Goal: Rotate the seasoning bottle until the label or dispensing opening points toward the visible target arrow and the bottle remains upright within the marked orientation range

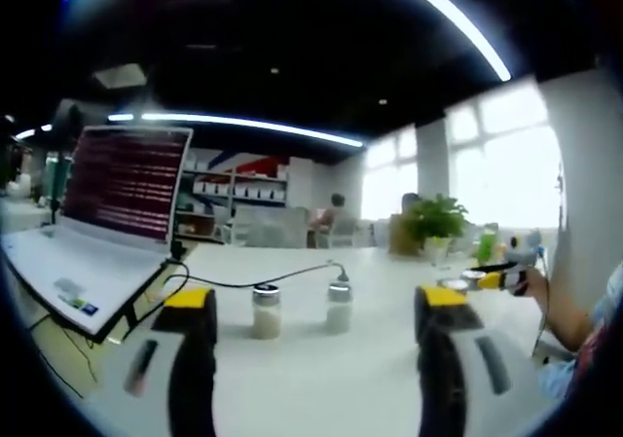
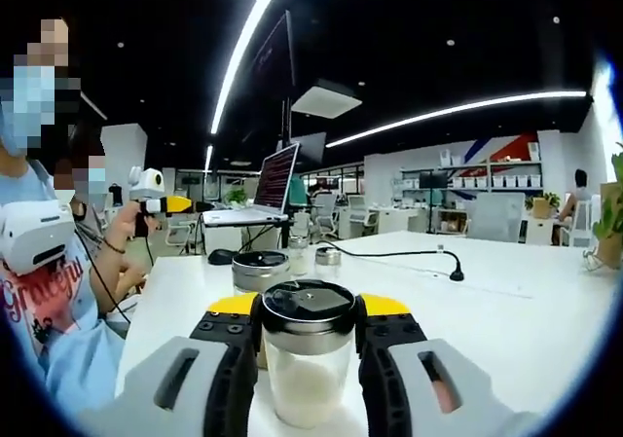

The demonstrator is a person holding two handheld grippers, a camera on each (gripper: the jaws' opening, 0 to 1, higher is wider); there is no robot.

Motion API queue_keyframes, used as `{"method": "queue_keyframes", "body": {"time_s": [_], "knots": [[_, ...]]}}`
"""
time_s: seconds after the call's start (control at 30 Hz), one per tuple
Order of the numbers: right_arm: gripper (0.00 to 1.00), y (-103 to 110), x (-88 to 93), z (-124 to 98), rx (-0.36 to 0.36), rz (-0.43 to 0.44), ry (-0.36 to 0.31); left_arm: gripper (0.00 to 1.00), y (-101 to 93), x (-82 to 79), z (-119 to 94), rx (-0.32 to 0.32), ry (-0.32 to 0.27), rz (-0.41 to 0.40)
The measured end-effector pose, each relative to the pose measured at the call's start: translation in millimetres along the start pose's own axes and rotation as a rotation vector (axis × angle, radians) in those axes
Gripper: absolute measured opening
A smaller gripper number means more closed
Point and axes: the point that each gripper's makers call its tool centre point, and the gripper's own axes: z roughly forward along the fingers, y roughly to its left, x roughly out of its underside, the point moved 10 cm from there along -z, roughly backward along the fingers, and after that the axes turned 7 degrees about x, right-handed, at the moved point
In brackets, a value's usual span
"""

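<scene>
On white table (image 1: 321, 369): left tongs (image 1: 316, 345) agape, empty; right tongs (image 2: 310, 345) clamp seasoning bottle (image 2: 308, 359).

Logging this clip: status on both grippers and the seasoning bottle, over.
Right gripper shut on seasoning bottle, upright on white table. Left gripper open, empty, facing two jars. Another jar close behind the bottle.
</scene>
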Motion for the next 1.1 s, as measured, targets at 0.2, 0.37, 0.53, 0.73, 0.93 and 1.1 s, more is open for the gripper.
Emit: {"method": "queue_keyframes", "body": {"time_s": [0.2, 0.37, 0.53, 0.73, 0.93, 1.1], "knots": [[0.38, 1.5, 3.1, -0.3, 0.010, 0.007, -0.035, 0.89, -3.4, -0.2, -0.9, 0.021, 0.004, 0.012], [0.37, 2.7, 2.8, 0.0, 0.028, 0.006, -0.034, 0.89, -2.4, -0.2, -0.3, 0.016, 0.012, 0.016], [0.37, 4.1, 2.9, 0.1, 0.046, 0.012, -0.035, 0.89, -3.6, -0.1, -0.5, 0.022, 0.010, 0.026], [0.37, 5.5, 3.2, 0.1, 0.066, 0.013, -0.035, 0.89, -1.3, 1.0, -1.8, 0.019, 0.027, 0.024], [0.37, 7.4, 4.0, -0.3, 0.093, 0.018, -0.044, 0.89, 1.2, 0.5, -2.9, 0.014, 0.027, 0.019], [0.37, 11.3, 3.7, 0.5, 0.127, 0.021, -0.041, 0.89, 1.7, 0.5, -3.4, 0.011, 0.028, 0.013]]}}
